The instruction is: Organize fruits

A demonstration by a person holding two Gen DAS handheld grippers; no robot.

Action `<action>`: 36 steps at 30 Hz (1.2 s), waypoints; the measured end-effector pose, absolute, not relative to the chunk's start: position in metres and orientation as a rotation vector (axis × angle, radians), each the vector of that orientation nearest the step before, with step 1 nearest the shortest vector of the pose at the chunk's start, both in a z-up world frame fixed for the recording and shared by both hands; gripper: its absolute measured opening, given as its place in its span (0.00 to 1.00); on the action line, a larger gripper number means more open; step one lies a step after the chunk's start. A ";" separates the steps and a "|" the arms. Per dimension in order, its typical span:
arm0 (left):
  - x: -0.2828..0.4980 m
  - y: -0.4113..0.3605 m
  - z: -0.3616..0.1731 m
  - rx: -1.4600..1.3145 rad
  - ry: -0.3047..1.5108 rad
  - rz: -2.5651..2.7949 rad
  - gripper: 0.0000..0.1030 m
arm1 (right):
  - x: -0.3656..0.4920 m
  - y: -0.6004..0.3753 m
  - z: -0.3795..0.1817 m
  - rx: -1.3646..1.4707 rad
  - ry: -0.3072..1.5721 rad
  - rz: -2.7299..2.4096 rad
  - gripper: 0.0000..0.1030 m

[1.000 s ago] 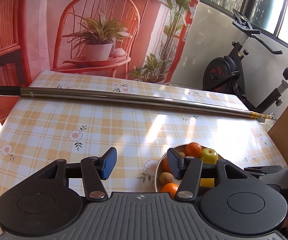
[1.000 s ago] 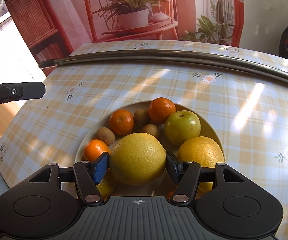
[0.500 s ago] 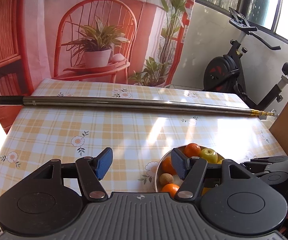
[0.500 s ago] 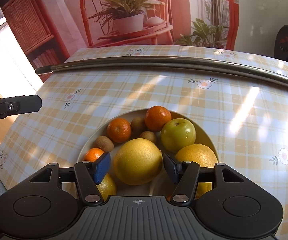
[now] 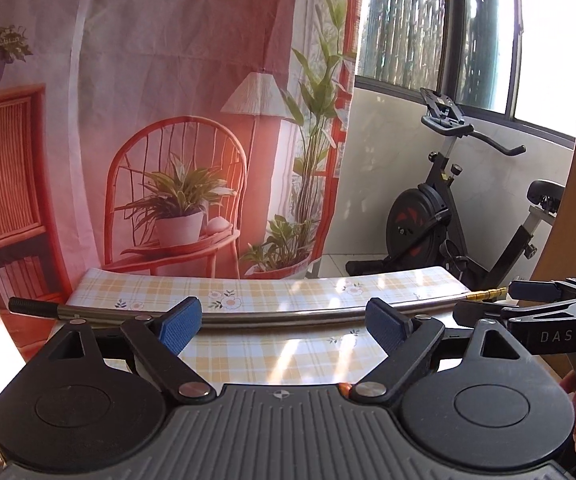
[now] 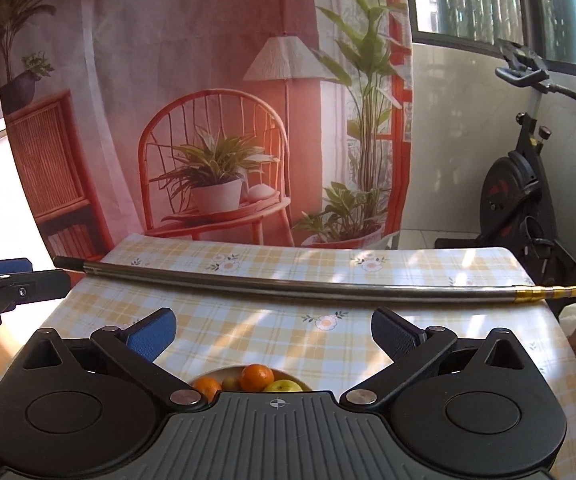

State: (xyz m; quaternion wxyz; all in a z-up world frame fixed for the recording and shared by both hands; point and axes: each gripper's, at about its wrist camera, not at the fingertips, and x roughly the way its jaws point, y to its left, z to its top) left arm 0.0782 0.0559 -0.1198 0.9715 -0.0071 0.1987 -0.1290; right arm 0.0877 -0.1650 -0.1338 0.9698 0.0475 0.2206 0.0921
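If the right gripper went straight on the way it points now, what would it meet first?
Probably the checked tablecloth just short of the metal pole; the right gripper, jaws open and empty, aims past the fruit bowl. Depth is unclear, so the pole might come first.

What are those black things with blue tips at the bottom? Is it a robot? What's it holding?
No robot: a person holds two grabber tools, one in each hand. Each has a camera looking out along its two blue-padded fingers. One picture is from the left gripper, the other from the right gripper. Both have just opened wide and hold nothing. On the checked tablecloth lies a long metal pole. Just below the right gripper sits a bowl of fruit: tangerines and a green apple peek out. Behind are a printed curtain and an exercise bike.
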 end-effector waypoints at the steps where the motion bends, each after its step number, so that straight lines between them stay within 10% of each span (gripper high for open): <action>1: 0.071 0.054 -0.109 -0.019 0.375 -0.270 0.94 | 0.084 -0.168 -0.126 0.094 0.424 0.172 1.00; 36: -0.018 0.020 -0.025 0.104 0.139 -0.166 1.00 | -0.025 -0.200 -0.018 0.121 0.163 0.189 1.00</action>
